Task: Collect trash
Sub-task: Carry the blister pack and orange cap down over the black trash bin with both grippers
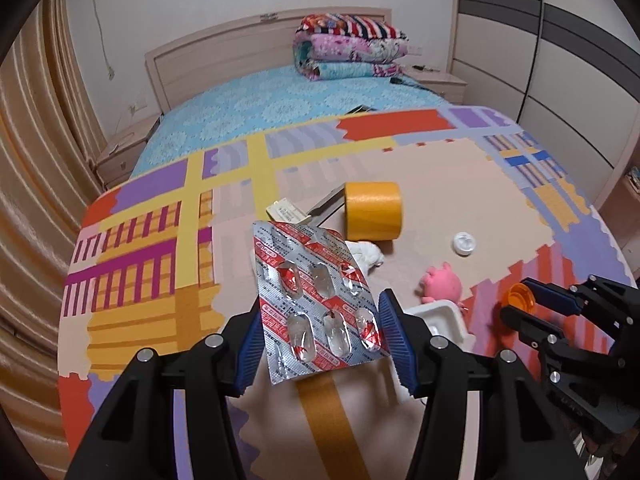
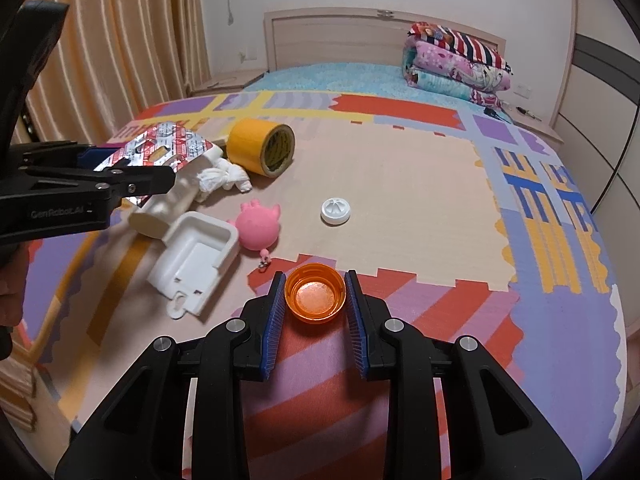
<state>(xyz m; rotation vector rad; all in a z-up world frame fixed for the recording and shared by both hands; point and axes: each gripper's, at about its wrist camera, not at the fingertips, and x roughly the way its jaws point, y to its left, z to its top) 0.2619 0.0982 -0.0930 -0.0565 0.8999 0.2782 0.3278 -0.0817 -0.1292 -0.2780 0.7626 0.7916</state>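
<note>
A bed fills the room, its near half covered by a patchwork-printed play mat (image 2: 400,176) in beige, purple, red and yellow, with a turquoise patterned sheet (image 1: 256,108) beyond it running to a pale wooden headboard (image 2: 340,36). Folded quilts (image 2: 456,68) are stacked at the bed's 1 o'clock corner, gold striped curtains (image 2: 132,40) hang along the left, and wardrobe panels (image 1: 560,60) stand to the right. The left gripper (image 1: 320,336) has its fingers clamped on the edges of a spent red-and-silver blister pack (image 1: 316,300), lifted clear of the mat. The right gripper (image 2: 316,304) has its fingers closed against an orange bottle cap (image 2: 315,298) (open side up). On the mat lie a yellow tape roll (image 2: 260,146) at 11 o'clock in the right view, crumpled white tissue (image 2: 226,178) just beside it, a white plastic tray (image 2: 196,256), a pink pig toy (image 2: 258,228) touching the tray, and a white cap (image 2: 336,211) set apart near the middle.
</note>
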